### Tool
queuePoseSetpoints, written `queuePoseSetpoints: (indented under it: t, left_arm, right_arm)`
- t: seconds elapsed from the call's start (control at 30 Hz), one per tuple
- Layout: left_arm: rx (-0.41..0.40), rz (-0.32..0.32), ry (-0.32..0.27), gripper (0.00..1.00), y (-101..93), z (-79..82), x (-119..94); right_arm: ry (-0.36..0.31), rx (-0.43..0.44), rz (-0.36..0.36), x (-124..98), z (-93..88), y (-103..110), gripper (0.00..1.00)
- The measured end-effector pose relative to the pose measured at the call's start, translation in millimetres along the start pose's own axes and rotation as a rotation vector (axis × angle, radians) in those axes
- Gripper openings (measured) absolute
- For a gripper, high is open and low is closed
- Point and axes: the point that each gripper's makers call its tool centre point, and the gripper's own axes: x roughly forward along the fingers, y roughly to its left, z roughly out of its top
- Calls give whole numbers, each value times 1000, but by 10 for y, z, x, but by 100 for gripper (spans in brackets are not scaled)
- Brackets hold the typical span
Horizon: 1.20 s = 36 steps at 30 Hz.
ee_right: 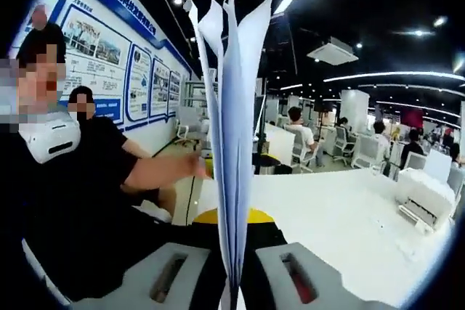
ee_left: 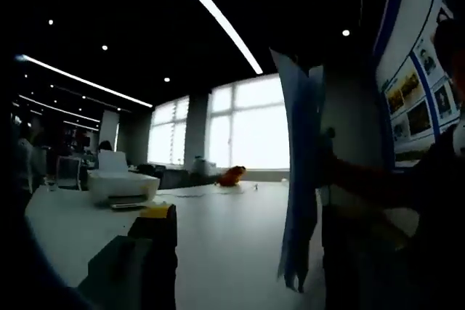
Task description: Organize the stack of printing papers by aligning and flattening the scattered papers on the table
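**Q:** Right gripper (ee_right: pixel 234 281), seen along its own grey jaws in the right gripper view: what state is it in?

**A:** Closed on a thin sheaf of white printing papers (ee_right: pixel 236 136). The two grey jaws meet at the sheaf's lower edge, one on each side, with the sheets pinched between them. The sheaf stands upright and edge-on to the camera, and its upper corners fan apart slightly.

**Q:** Where is that sheaf relative to the long white table (ee_right: pixel 341 223)?

**A:** Held above it. The tabletop extends behind and to the right of the sheets. In the left gripper view the same white printing papers (ee_left: pixel 299 172) hang as a vertical strip with their lower edge over the white table (ee_left: pixel 218 237), held from the right side by the right gripper, which appears dark there.

**Q:** And the left gripper (ee_left: pixel 134 259)?

**A:** Its dark jaws rise from the bottom of the left gripper view, one with a yellow tip. They are in shadow, so whether they are parted or closed cannot be told. Nothing is seen between them.

**Q:** What else lies on the table?

**A:** A white desktop printer (ee_left: pixel 122 183) with paper standing in its rear tray sits at the left, with an orange object (ee_left: pixel 232 174) farther back near the bright windows. In the right gripper view the white desktop printer (ee_right: pixel 425 197) sits at the right edge.

**Q:** Who is present?

**A:** A person in a black shirt (ee_right: pixel 80 201) at the left, forearm extended toward the sheaf. A blue-and-white wall display board (ee_right: pixel 109 49) hangs behind.
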Motion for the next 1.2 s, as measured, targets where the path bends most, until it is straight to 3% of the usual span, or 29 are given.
queuePoseSetpoints:
  t: [0.2,0.27,0.4,0.47,0.53,0.6,0.67,0.83,0.97,1.2]
  left_arm:
    - [-37,-53,28,73,-144,-91,161]
    - [-27,-81,44,59,-197,-127,180]
    - [-35,-165,35,13,-351,-110,166]
    - [-77,-198,41,6,-414,-103,144]
    - [-85,-180,57,6,-396,-112,147]
    - [-40,-138,87,5,-351,-136,140]
    - [6,-91,117,5,-317,-164,141]
    - [37,-16,146,5,-286,-199,138]
    - [94,83,174,5,-177,-208,95]
    - [80,122,196,5,-30,-231,69]
  right_arm:
    - [-81,41,29,58,-48,-10,0]
    - [-94,48,33,93,-64,14,0]
    - [-108,57,19,127,-93,6,0]
    - [-126,66,-8,121,-103,-42,0]
    - [-137,60,-40,134,-128,-83,0]
    - [-139,38,-97,154,-160,-146,0]
    - [-120,32,-198,159,-233,-286,0]
    - [-130,40,-304,172,-321,-420,0]
    - [-166,144,-389,80,-436,-628,3]
    - [-151,127,-412,115,-423,-594,0]
